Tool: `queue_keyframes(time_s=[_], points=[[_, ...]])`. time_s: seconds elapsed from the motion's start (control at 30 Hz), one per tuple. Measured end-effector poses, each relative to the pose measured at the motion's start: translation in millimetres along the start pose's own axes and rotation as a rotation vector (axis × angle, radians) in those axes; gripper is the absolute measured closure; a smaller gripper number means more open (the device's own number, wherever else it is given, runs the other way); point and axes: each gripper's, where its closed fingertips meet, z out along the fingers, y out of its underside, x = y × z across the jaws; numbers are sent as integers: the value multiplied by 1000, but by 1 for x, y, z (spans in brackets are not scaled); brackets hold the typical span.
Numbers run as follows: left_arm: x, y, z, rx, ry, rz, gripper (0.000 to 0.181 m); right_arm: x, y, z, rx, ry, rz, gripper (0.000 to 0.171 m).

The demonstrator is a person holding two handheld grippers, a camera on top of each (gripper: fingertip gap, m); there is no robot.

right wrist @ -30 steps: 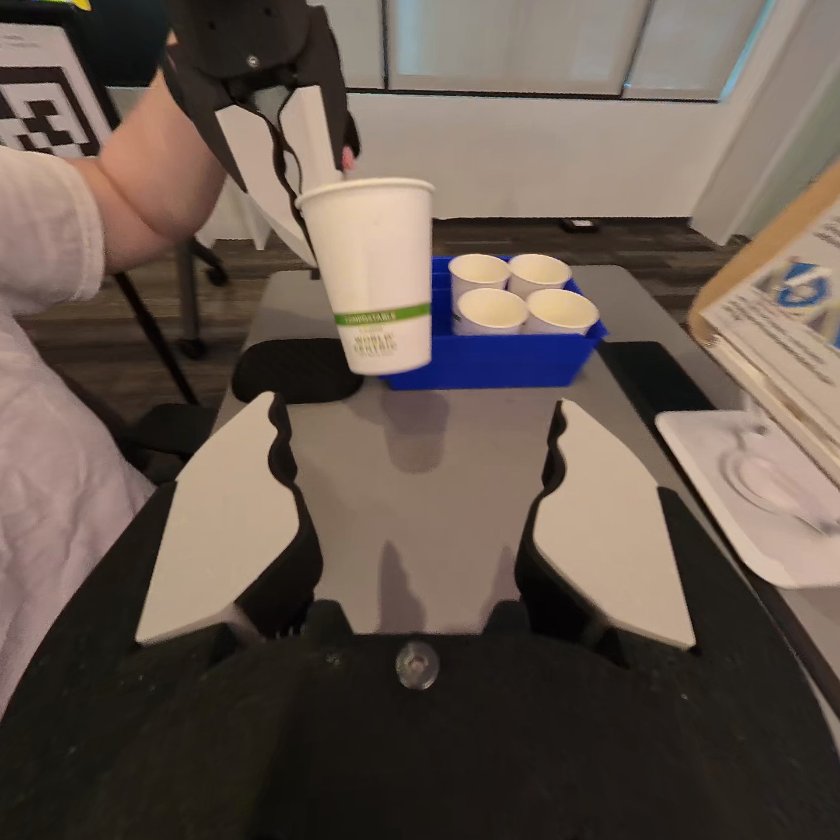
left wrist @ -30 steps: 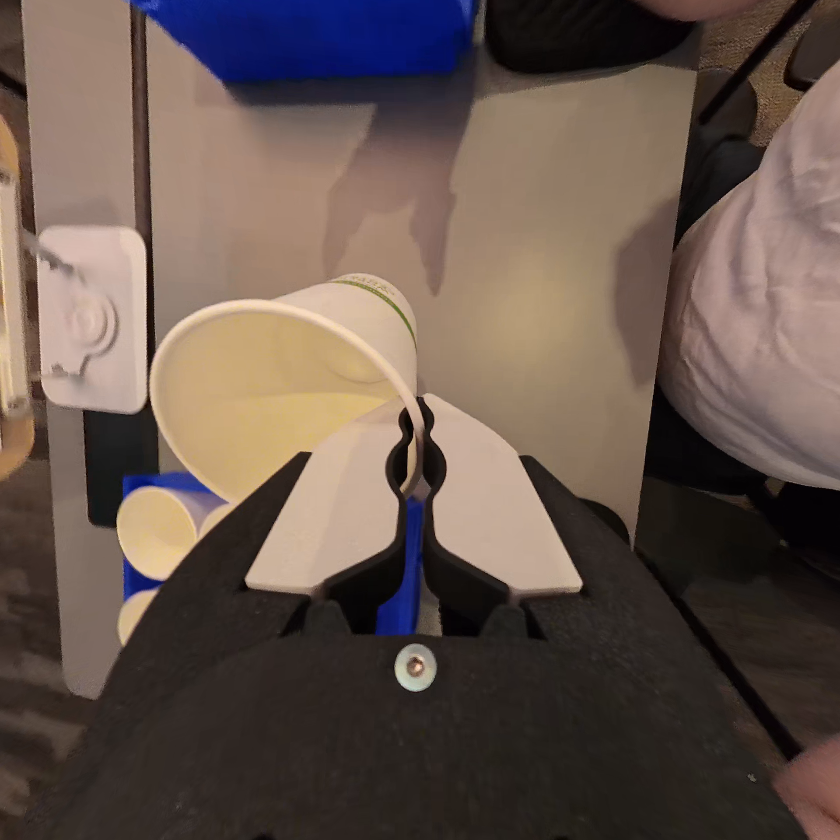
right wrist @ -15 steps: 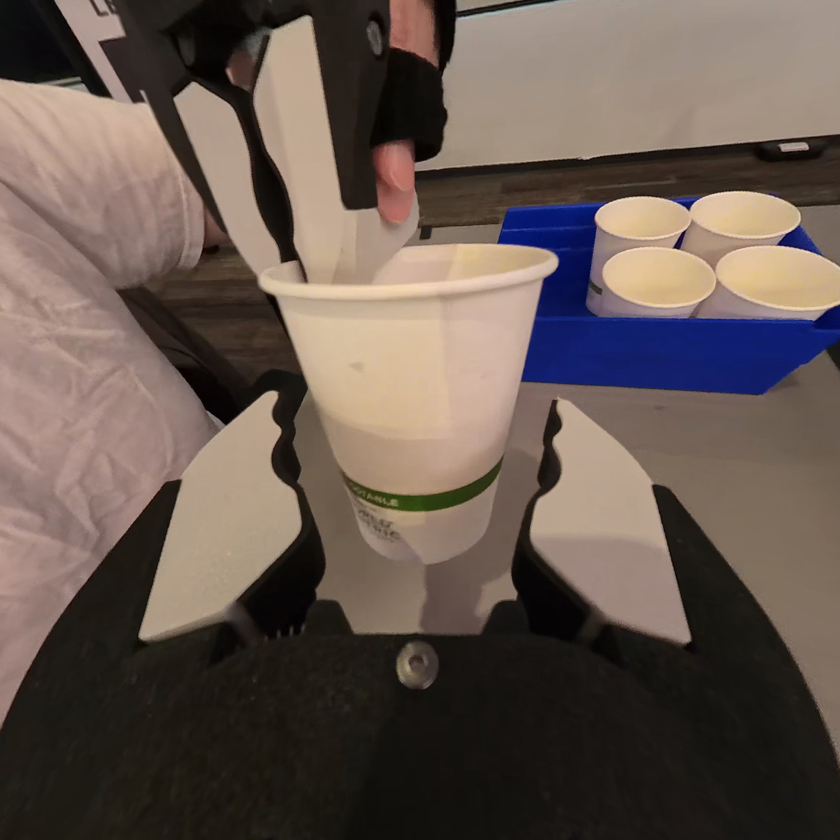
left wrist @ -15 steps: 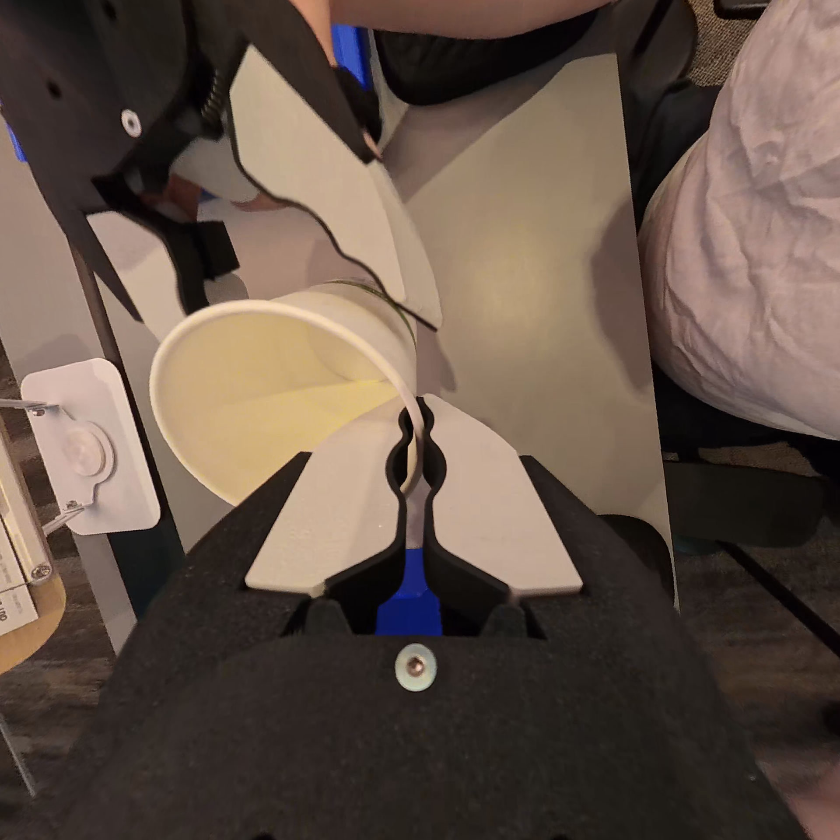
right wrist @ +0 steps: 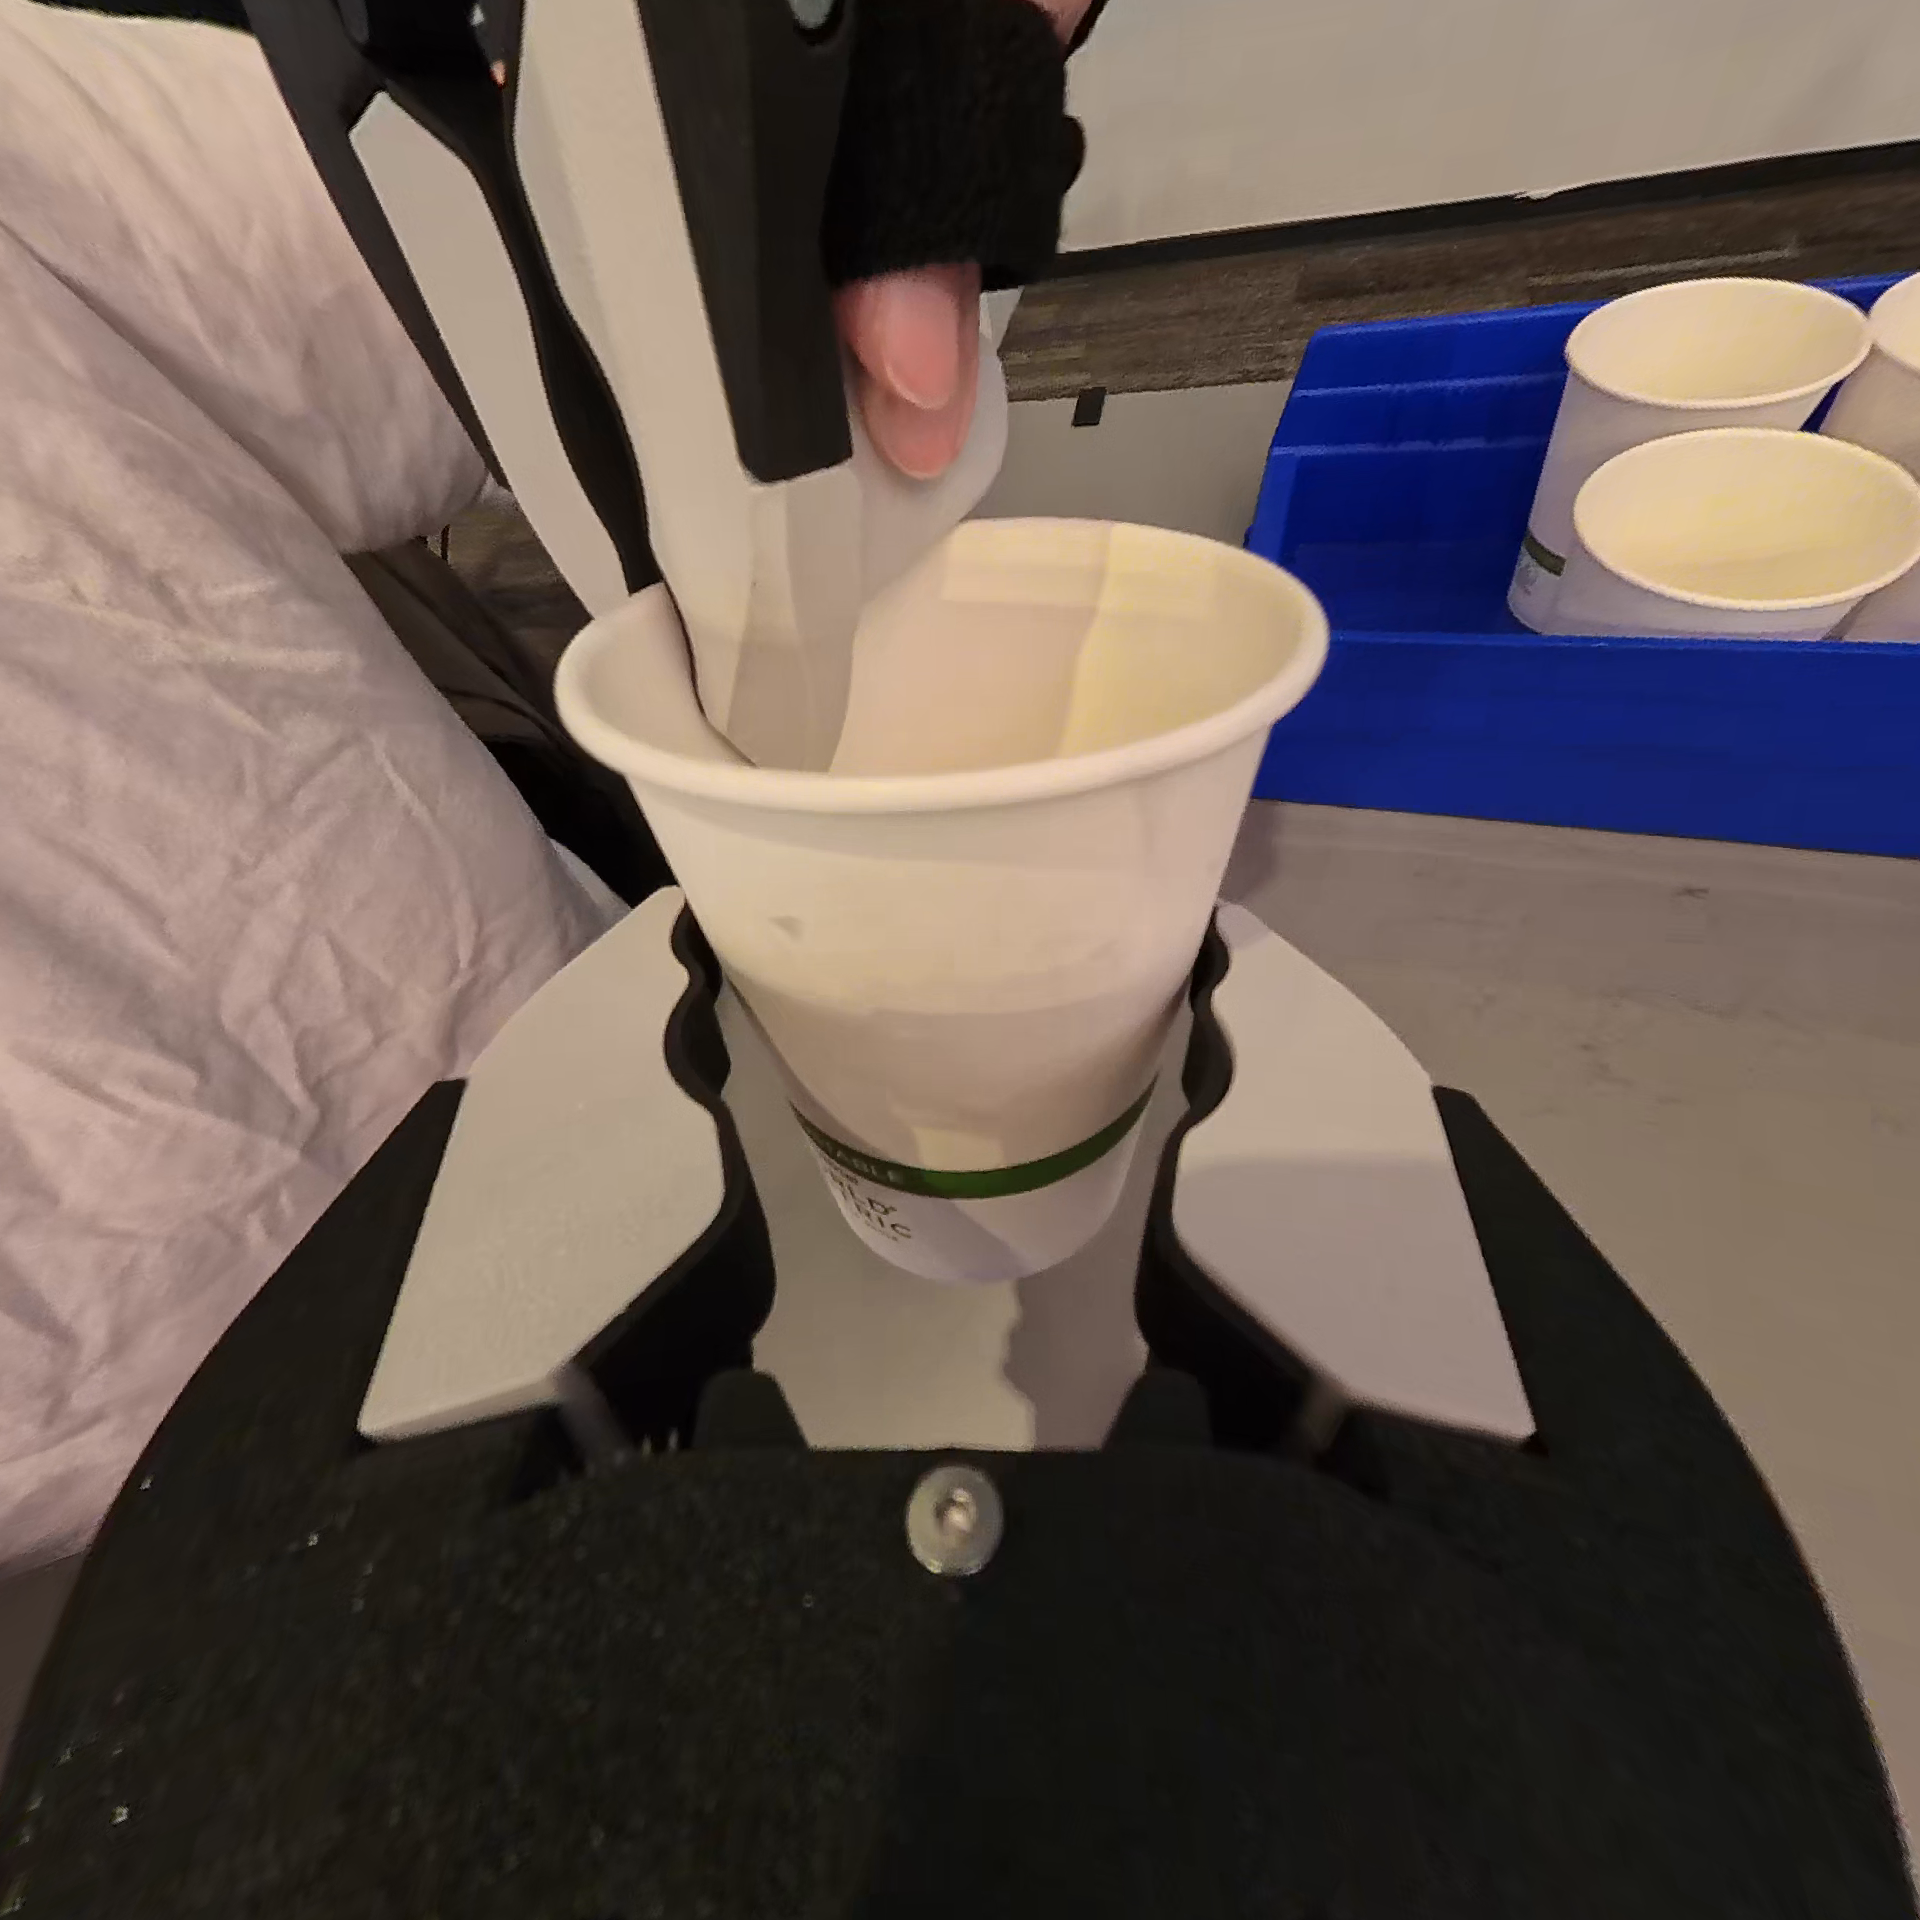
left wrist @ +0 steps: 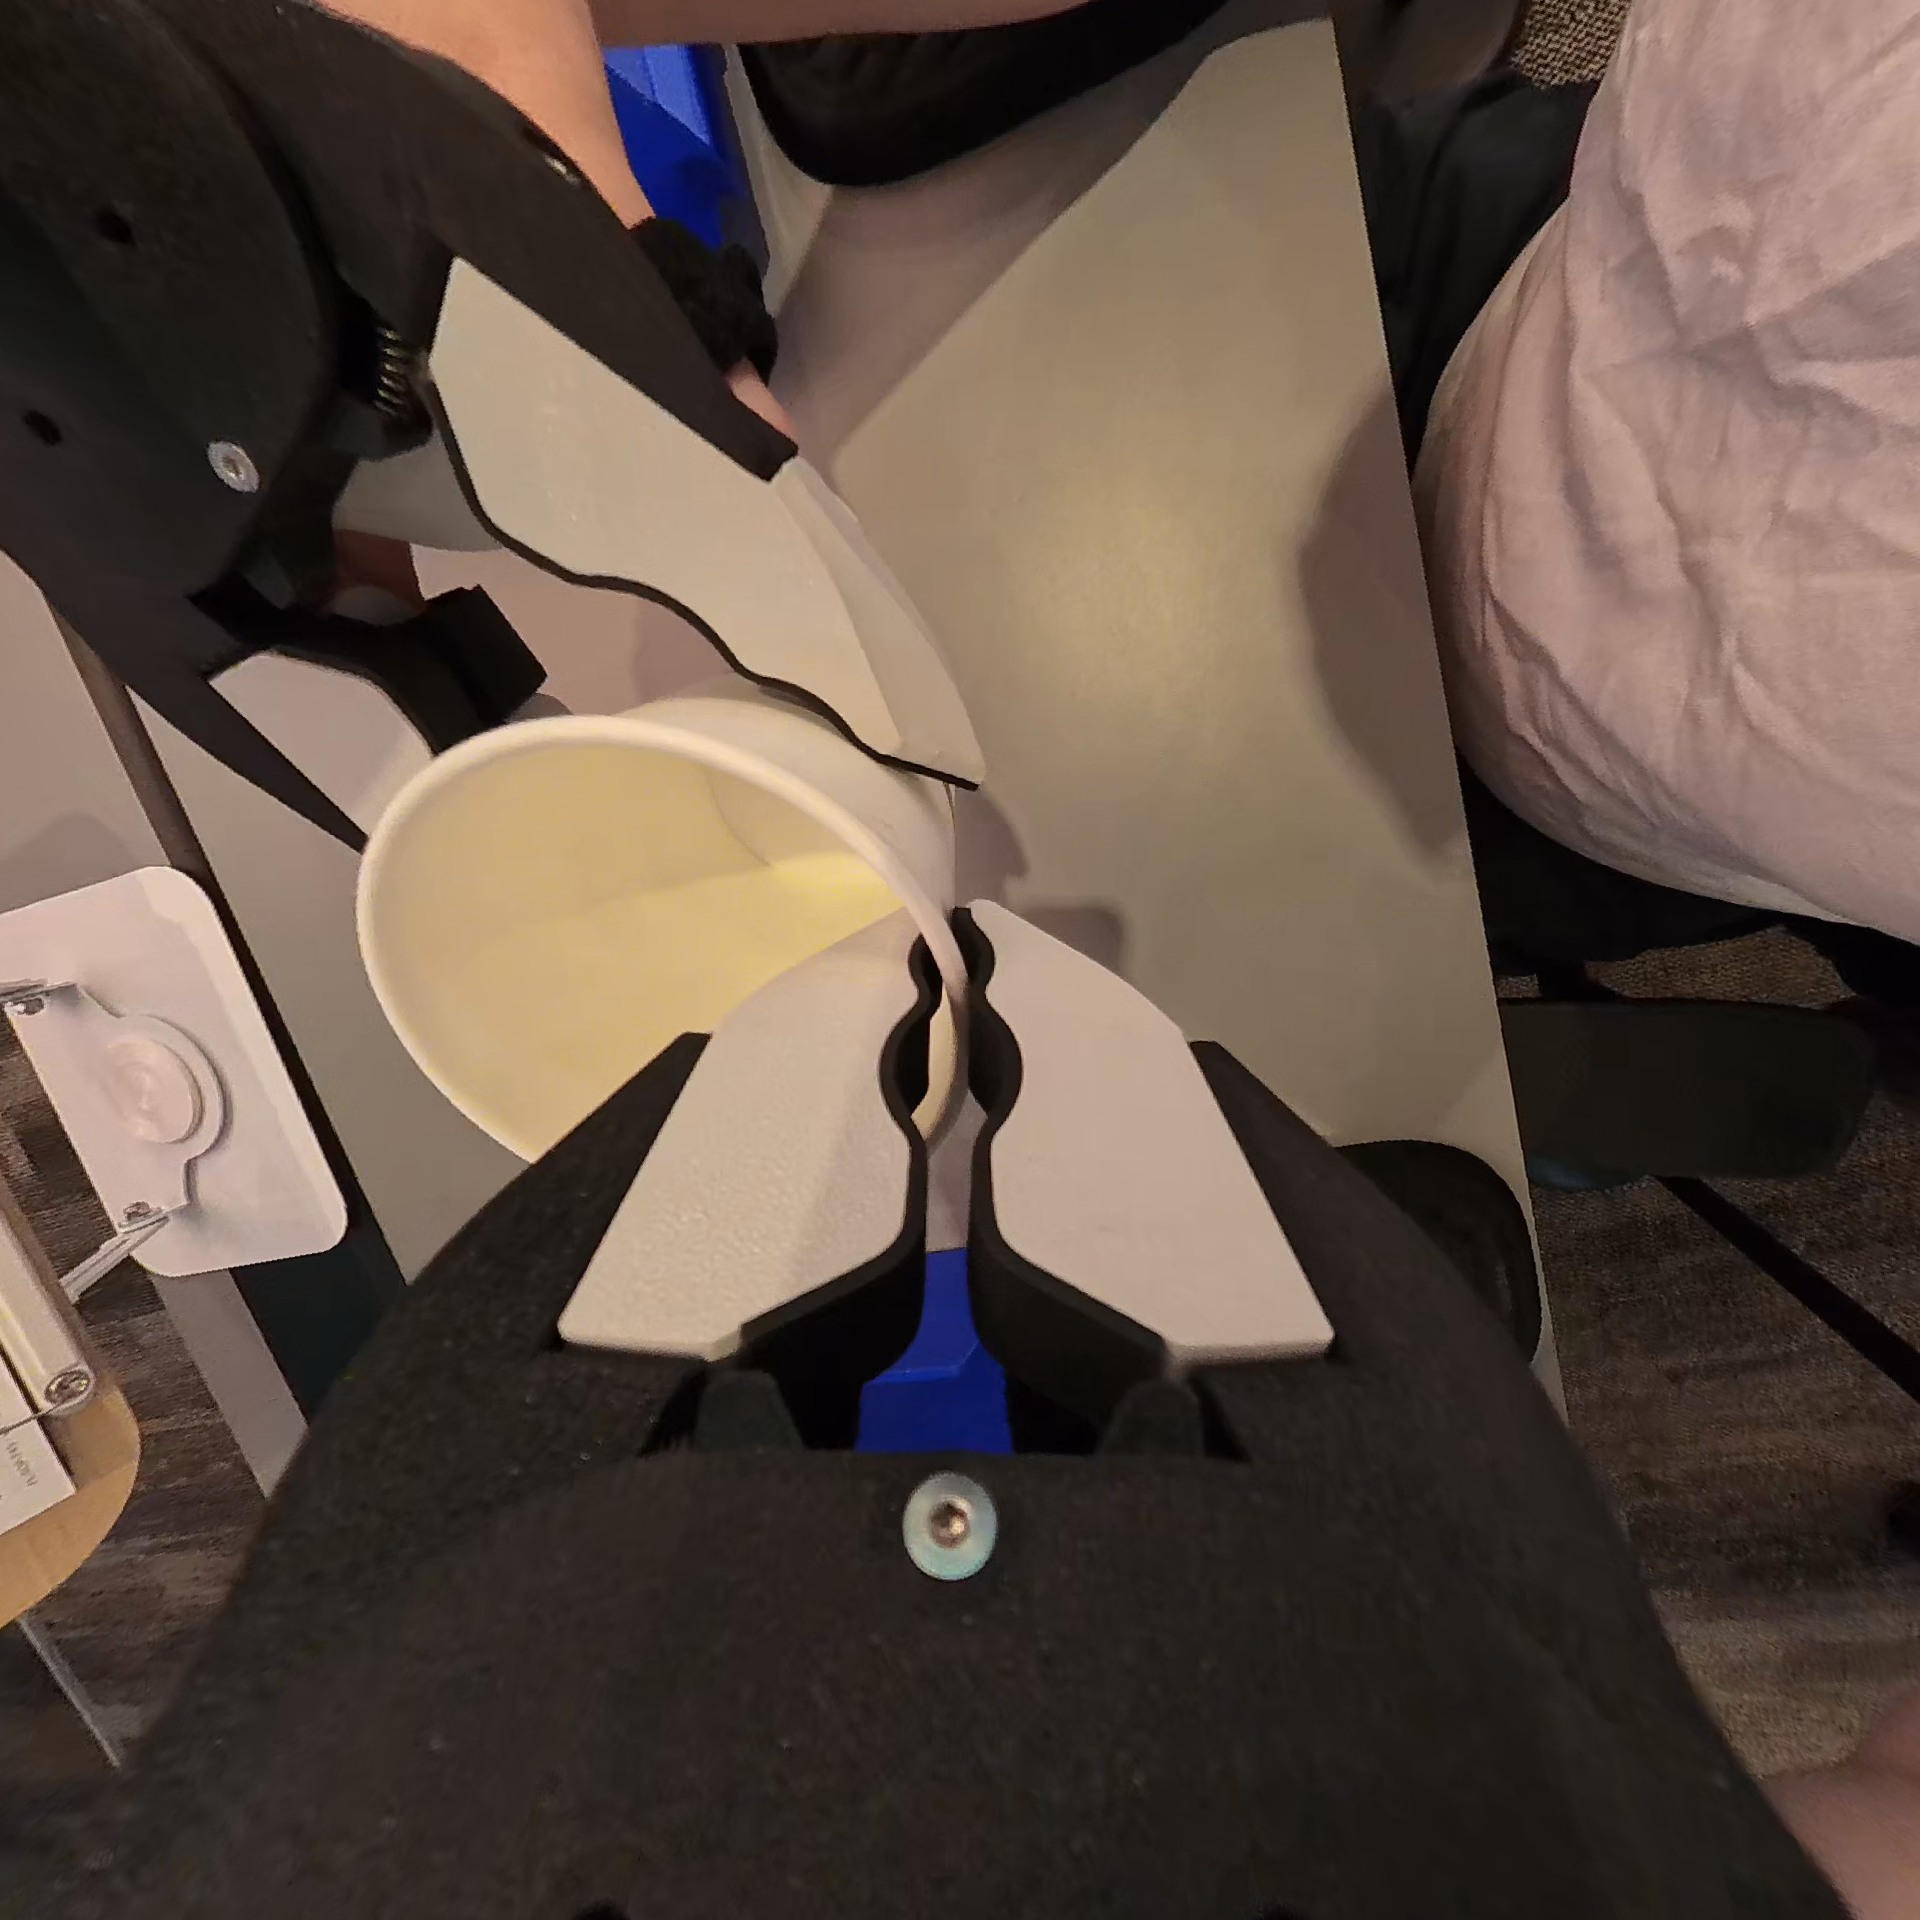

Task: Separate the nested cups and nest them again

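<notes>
A white paper cup with a green band (right wrist: 935,852) hangs upright over the grey table (right wrist: 1558,987). I cannot tell whether it is one cup or a nested stack. My left gripper (left wrist: 961,925) is shut on its rim, one finger inside and one outside; it also shows from above in the right wrist view (right wrist: 748,665). My right gripper (right wrist: 951,935) is closed around the cup's lower body, with both jaws touching its sides. In the left wrist view the cup (left wrist: 582,914) opens toward the camera, and one of the right gripper's fingers (left wrist: 675,540) lies along its side.
A blue bin (right wrist: 1558,717) with several white paper cups (right wrist: 1735,540) stands at the back right of the table. A person in white clothing (left wrist: 1714,468) sits close on the left gripper's side. A white flat fixture (left wrist: 156,1070) lies at the table's other edge.
My right gripper has moved in from open and clear of the cup, and has narrowed its jaws onto the cup's lower body. My left gripper keeps its hold on the rim.
</notes>
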Motion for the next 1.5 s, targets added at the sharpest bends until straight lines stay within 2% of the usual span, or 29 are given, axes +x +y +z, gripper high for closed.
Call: queue_keyframes(time_s=[0.17, 0.33, 0.4, 0.53, 0.63, 0.77, 0.83, 0.93, 1.0, 1.13, 1.5], points=[[-1, 0, 0, 16, -12, -28, 179, 1, 2, 1, -18, 6, -10, 86], [-15, -12, -19, 139, -102, -86, 159, 10, 1, -5, -5, 52, -10, 87], [-23, -13, -32, 187, -173, -103, 152, 15, 0, -10, 16, 60, 15, 87], [-36, -5, -59, 284, -321, -175, 152, 31, 2, -42, 38, 163, 35, 87], [-32, 10, -67, 326, -349, -246, 155, 47, -1, -105, 136, 349, 39, 87], [-21, 31, -64, 318, -378, -296, 157, 84, 16, -243, 387, 844, 104, 87], [-17, 39, -61, 303, -391, -307, 157, 93, 43, -301, 479, 1036, 151, 87], [-11, 43, -59, 296, -392, -314, 157, 105, 97, -343, 454, 1190, 259, 87], [-9, 43, -60, 298, -393, -312, 158, 113, 121, -354, 439, 1236, 314, 86], [-6, 42, -60, 293, -394, -300, 159, 126, 145, -353, 427, 1239, 366, 86], [-4, 39, -54, 281, -378, -282, 160, 138, 175, -336, 298, 1208, 419, 86]])
